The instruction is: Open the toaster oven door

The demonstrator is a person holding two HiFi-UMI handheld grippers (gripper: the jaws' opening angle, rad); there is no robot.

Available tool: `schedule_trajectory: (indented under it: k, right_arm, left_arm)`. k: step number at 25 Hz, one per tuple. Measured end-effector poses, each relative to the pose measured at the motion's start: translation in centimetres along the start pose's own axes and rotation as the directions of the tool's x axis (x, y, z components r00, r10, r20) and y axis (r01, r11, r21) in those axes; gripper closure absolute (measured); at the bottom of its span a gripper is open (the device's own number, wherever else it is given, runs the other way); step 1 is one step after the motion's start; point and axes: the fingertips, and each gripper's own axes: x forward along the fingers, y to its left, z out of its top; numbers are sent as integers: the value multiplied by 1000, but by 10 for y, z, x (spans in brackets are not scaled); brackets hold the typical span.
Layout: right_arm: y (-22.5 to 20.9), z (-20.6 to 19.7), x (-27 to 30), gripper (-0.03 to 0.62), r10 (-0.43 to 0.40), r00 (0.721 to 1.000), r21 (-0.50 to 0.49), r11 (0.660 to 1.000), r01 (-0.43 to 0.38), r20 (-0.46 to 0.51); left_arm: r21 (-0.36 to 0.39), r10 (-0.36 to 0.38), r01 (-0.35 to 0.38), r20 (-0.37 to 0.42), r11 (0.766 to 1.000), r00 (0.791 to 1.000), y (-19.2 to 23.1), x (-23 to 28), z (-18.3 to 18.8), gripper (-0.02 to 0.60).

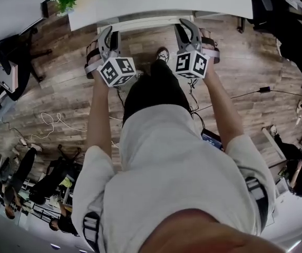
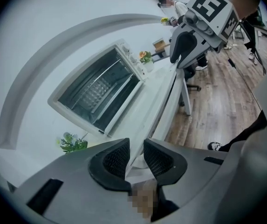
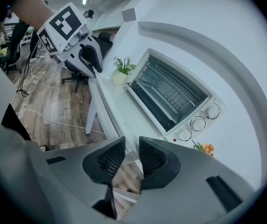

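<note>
While you stand on the wooden floor (image 1: 56, 88), the white counter (image 1: 151, 1) lies just in front of you, and you hold both tools up close to its near edge. The toaster oven (image 2: 100, 90) stands far back on this counter, near the white wall, and is well apart from both tools; neither of them touches it. The oven is white. Its glass door (image 3: 168, 92) looks closed, and a wire rack (image 3: 180, 97) shows through the glass.

Your left tool (image 2: 136, 144) is released: its two dark pads stand apart and nothing is between them, so only the edge of the counter is seen through the gap. Your right tool (image 3: 132, 141) is released in the same way, with an empty gap between the pads. The two tools are side by side but apart from each other.

A small green plant (image 3: 122, 71) in a white pot stands on the counter near the left side of the oven. An orange flower (image 3: 204, 148) is at its right side. Three round knobs (image 3: 198, 123) sit on the right part of the oven front.
</note>
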Motion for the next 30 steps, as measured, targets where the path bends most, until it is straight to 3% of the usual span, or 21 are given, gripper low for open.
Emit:
schedule_trajectory:
  k: [16, 30]
  right_arm:
    - [9, -5, 16, 503, -191, 981, -5, 982, 191, 33]
    - [23, -16, 31, 503, -228, 973, -5, 974, 229, 40]
  left_arm:
    - [7, 81, -82, 114, 997, 990, -5, 14, -11, 483]
    - [0, 131, -132, 123, 991, 984, -21, 30, -23, 480]
